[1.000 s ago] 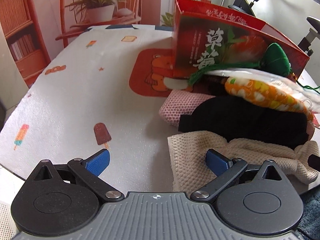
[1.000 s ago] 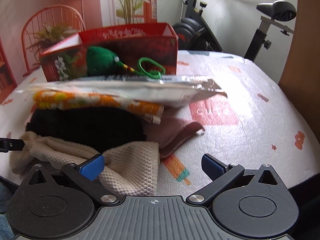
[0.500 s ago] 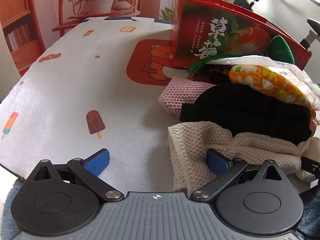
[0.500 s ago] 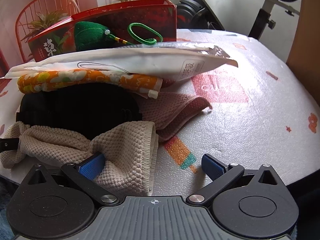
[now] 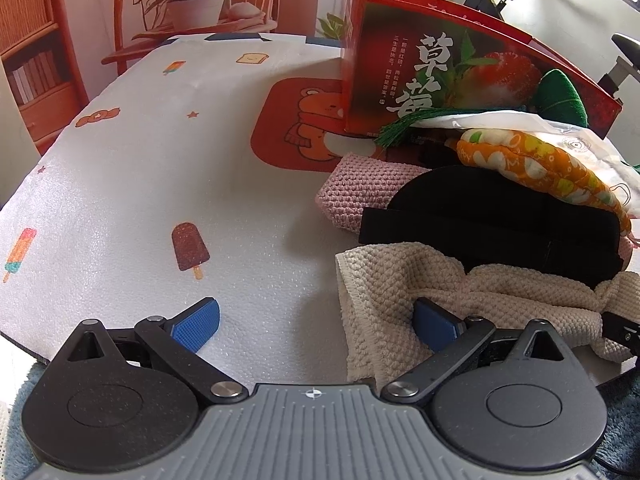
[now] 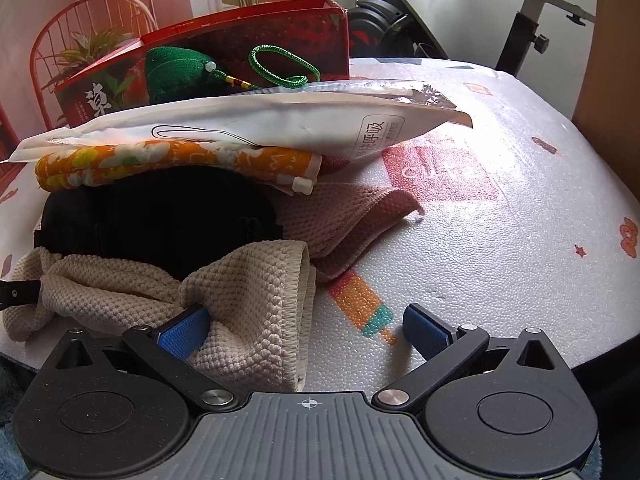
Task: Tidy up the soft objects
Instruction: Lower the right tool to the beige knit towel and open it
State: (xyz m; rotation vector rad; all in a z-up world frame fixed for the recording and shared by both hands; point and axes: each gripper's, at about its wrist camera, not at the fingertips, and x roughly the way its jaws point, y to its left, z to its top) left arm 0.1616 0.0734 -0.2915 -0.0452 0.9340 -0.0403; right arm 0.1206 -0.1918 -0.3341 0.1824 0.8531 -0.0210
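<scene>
Table cover [image 5: 120,208]: white foam-textured sheet, printed motifs. Chocolate ice-lolly print [image 5: 190,249] near the front edge; rainbow lolly print [image 5: 18,254] at the far left edge; toast print [image 5: 251,58] toward the back. Red bear panel [image 5: 304,128] mid-table. In the right wrist view, a red text panel [image 6: 444,174] and an orange flower print [image 6: 629,236] at the right edge.

Behind the table: red rattan chair [image 6: 86,20] carrying a potted plant [image 5: 192,0] (white pot). Wooden shelf unit [image 5: 30,64] at left, books on a lower shelf. Exercise bike [image 6: 540,12] at back right, black saddle visible.
</scene>
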